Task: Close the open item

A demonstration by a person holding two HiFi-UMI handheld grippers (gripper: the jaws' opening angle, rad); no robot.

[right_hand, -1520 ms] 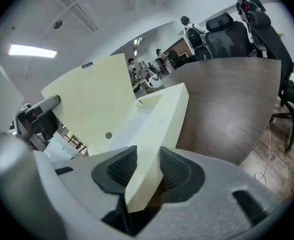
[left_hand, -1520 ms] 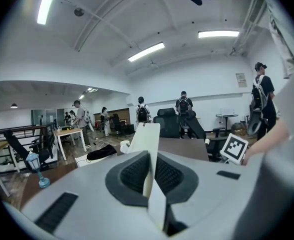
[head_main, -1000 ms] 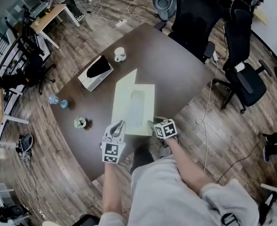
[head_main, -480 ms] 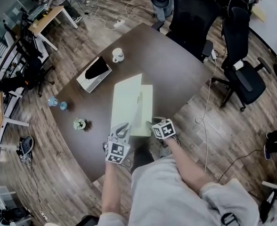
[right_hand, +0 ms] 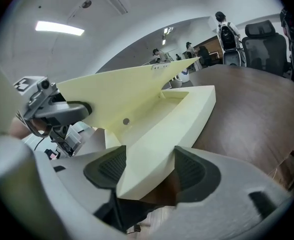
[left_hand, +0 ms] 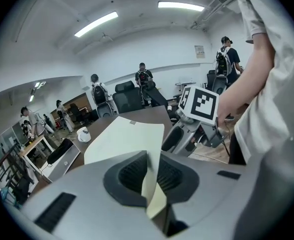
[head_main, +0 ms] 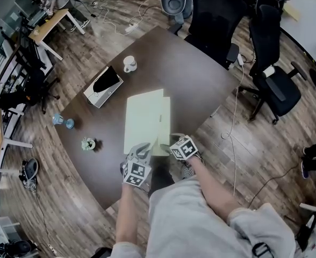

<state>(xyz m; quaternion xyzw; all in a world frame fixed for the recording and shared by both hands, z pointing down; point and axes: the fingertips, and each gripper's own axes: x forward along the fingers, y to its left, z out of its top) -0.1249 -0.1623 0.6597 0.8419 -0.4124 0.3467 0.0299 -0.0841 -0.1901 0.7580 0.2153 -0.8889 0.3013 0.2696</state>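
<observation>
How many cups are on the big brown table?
1. The white mug stands near the table's far left edge, close to a white box holding something black. No other cup shows, and none seems hidden.

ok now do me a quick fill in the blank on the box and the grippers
1. The left gripper is shut on the ____ of the box.
2. A ____ of the box's base lies between the right gripper's fingers.
3. On the table beyond the box stands a white ____.
Missing words: lid; corner; mug.
Note: the right gripper's fingers have just been opening.
</observation>
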